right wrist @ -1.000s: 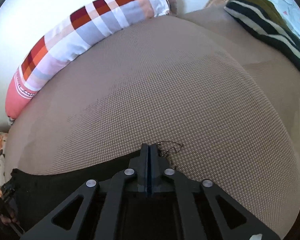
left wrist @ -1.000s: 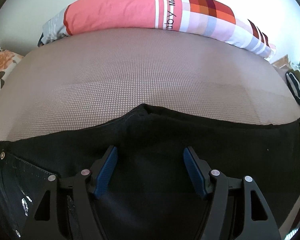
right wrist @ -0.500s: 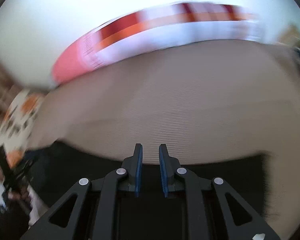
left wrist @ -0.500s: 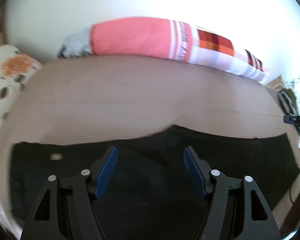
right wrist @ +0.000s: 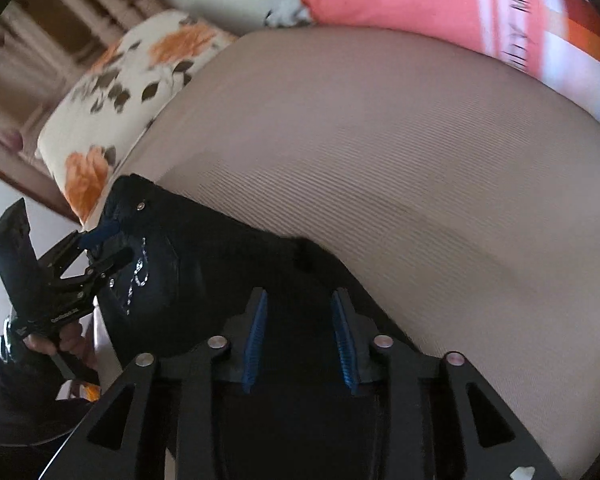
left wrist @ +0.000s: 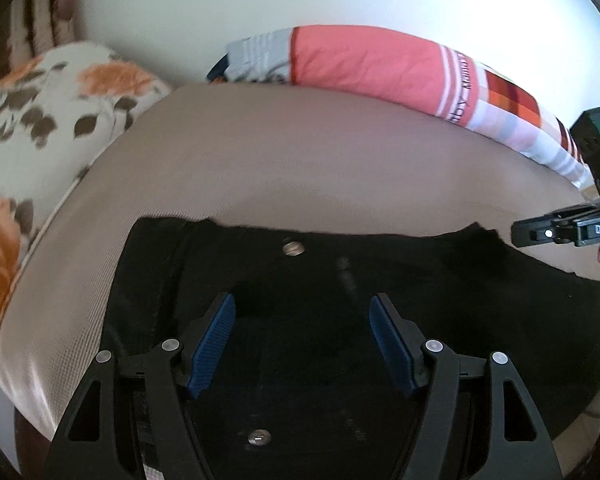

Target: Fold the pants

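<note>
Black pants (left wrist: pixel 300 280) lie flat across the near part of a beige bed (left wrist: pixel 300 168), waist end with metal buttons to the left. My left gripper (left wrist: pixel 302 340) is open and empty, hovering over the waist part. It also shows at the left of the right wrist view (right wrist: pixel 96 256). My right gripper (right wrist: pixel 300 340) is open and empty above the pants (right wrist: pixel 220 264). Its body shows at the right edge of the left wrist view (left wrist: pixel 572 232).
A pink and checked bolster pillow (left wrist: pixel 380 68) lies along the far edge by the white wall. A floral pillow (left wrist: pixel 40 120) lies at the left end of the bed. Bare beige mattress (right wrist: pixel 380 160) stretches beyond the pants.
My right gripper was shut on the pants' edge and has opened and let go. Both grippers swung left and lifted back. The pants now lie further folded toward the left.
</note>
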A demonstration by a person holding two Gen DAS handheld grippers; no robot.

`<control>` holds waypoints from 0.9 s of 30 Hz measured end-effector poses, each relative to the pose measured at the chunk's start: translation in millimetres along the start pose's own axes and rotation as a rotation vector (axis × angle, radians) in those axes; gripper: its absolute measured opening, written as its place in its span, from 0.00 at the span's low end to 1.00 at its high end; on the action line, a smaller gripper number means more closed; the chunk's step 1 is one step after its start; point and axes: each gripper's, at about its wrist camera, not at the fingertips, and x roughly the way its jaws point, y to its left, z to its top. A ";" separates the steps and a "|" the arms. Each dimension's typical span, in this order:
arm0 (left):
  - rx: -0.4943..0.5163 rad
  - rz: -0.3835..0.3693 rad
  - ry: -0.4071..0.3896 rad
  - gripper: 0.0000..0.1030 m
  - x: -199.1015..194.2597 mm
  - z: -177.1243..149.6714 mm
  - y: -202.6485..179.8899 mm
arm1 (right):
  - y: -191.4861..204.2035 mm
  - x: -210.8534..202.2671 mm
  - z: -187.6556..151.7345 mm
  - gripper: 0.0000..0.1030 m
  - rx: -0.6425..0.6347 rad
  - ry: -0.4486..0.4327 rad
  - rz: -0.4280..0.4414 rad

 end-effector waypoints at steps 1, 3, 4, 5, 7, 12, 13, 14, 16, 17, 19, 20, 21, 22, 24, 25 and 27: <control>-0.006 -0.013 0.003 0.68 0.5 -1.5 3.1 | 0.1 4.6 4.8 0.36 -0.008 0.011 0.005; -0.002 -0.028 -0.001 0.68 1.0 -3.8 5.7 | -0.8 15.2 10.9 0.36 -0.020 0.043 0.022; 0.002 -0.028 -0.002 0.68 1.4 -4.8 5.7 | 0.5 23.2 15.0 0.36 -0.023 0.059 0.030; 0.008 -0.027 -0.001 0.68 2.5 -5.6 5.8 | 0.4 27.4 14.8 0.36 -0.026 0.071 0.048; 0.009 -0.026 0.004 0.68 4.4 -6.9 7.2 | 2.4 33.8 13.4 0.29 -0.045 0.090 0.053; 0.007 -0.035 -0.004 0.68 4.8 -7.0 9.5 | 8.3 16.7 18.5 0.03 -0.070 -0.017 0.000; 0.006 -0.035 -0.005 0.68 5.4 -7.0 9.4 | 8.6 17.5 19.9 0.03 -0.068 -0.024 -0.017; 0.006 -0.034 -0.006 0.68 6.4 -7.2 9.3 | 6.9 21.2 20.8 0.03 -0.062 -0.018 -0.034; 0.007 -0.029 -0.005 0.68 7.2 -7.3 9.2 | 1.6 30.0 20.3 0.03 -0.052 -0.021 -0.075; 0.009 -0.024 -0.006 0.68 7.6 -7.5 8.6 | 0.0 33.0 21.1 0.03 -0.049 -0.020 -0.076; 0.017 -0.015 -0.005 0.68 9.5 -6.8 6.9 | -2.2 34.1 22.2 0.03 -0.025 -0.028 -0.077; 0.026 -0.007 -0.003 0.68 10.3 -6.7 5.7 | -0.3 34.4 21.7 0.03 -0.028 -0.029 -0.087; 0.031 -0.001 0.000 0.68 11.6 -6.4 4.7 | 2.9 34.2 21.2 0.07 -0.047 -0.026 -0.097; 0.037 0.008 0.003 0.68 11.7 -6.1 2.9 | 5.8 31.0 21.4 0.11 -0.056 -0.027 -0.117; 0.057 0.027 0.009 0.68 8.3 -3.6 -2.4 | 5.0 16.8 21.3 0.24 -0.008 -0.058 -0.123; 0.074 0.027 0.002 0.68 4.6 -2.2 -5.5 | 3.9 5.4 19.2 0.25 0.020 -0.092 -0.122; 0.108 0.014 -0.033 0.68 -8.3 1.4 -15.8 | 0.8 -23.8 7.5 0.25 0.061 -0.151 -0.132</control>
